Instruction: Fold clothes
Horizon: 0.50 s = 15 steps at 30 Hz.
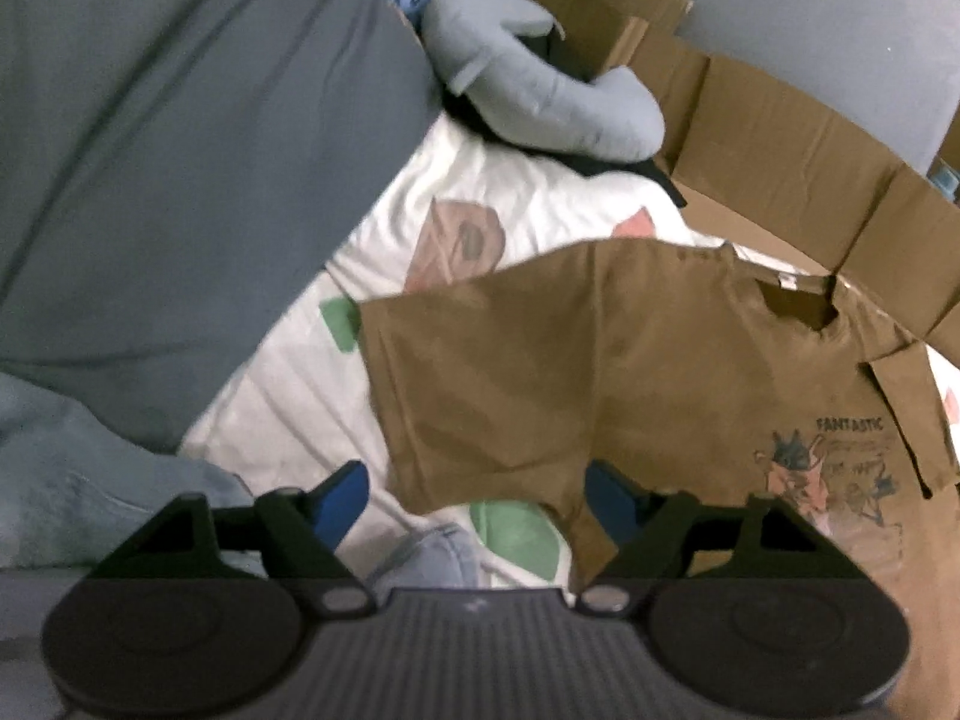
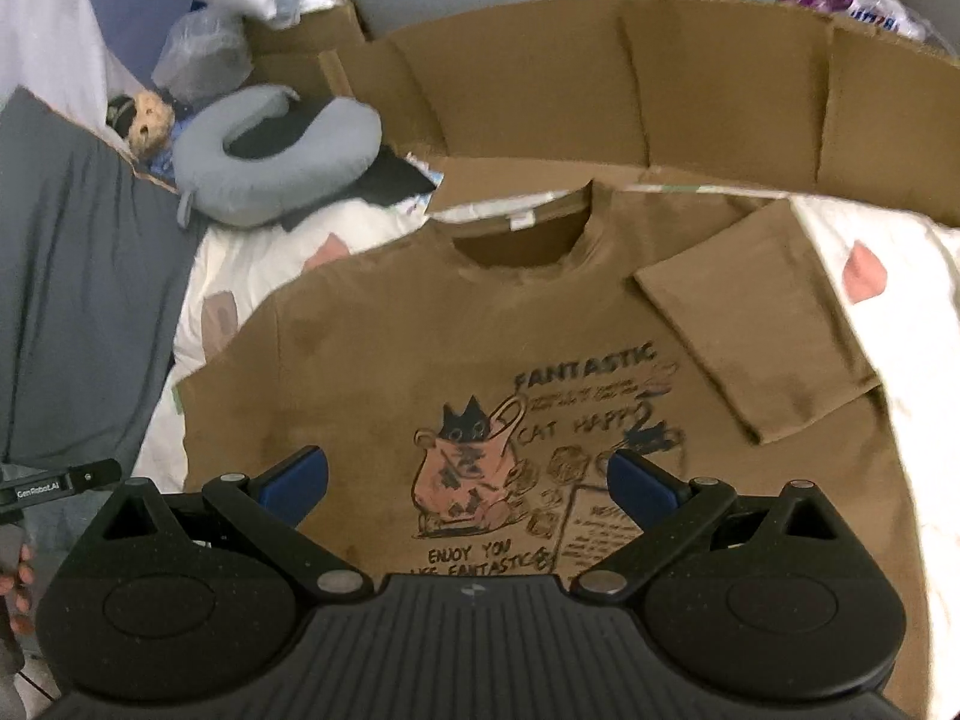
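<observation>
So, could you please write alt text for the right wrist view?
A brown T-shirt with a cat print lies flat, front up, on a white sheet, one sleeve folded in. The right gripper hangs over it, jaws open; cardboard stands behind.

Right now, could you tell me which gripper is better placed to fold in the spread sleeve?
Probably the left gripper: the spread sleeve lies just ahead of its open jaws. The right gripper hovers over the shirt's print.
</observation>
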Available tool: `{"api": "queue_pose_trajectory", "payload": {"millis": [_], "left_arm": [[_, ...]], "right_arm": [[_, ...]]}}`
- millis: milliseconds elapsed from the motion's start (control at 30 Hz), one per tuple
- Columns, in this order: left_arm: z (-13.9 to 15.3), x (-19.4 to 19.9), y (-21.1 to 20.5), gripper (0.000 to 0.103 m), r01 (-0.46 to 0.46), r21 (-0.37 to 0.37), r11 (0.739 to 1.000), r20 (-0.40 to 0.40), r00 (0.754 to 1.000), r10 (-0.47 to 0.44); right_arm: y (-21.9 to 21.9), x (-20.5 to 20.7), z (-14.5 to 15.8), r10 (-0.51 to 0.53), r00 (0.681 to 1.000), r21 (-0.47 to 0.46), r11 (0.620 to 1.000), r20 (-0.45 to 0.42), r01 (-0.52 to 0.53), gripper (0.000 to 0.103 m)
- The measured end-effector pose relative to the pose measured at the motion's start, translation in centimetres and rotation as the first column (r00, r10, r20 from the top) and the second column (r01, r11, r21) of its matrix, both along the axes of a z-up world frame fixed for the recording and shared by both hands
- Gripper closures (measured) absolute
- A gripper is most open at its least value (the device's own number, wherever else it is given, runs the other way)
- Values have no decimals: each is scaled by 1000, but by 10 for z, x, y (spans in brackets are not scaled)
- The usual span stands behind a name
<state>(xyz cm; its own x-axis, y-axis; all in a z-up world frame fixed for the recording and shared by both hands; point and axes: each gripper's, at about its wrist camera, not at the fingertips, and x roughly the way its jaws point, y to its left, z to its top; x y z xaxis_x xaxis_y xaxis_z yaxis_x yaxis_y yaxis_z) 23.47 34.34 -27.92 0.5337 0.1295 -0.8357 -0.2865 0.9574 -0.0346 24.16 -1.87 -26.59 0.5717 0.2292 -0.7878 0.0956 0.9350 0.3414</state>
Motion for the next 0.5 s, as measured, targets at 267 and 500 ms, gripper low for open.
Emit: {"api": "queue_pose_trajectory", "payload": {"millis": [267,500], "left_arm": [[-37,0,18,51,-43,14,999,71,997,41],[-67,2,30,66,-75,-19,997,62,995,76]], "right_arm": [[36,4,-50,37,998,69,997,-45,-34,1],[57,11,-71,97,995,50,994,-26,-96,1]]}}
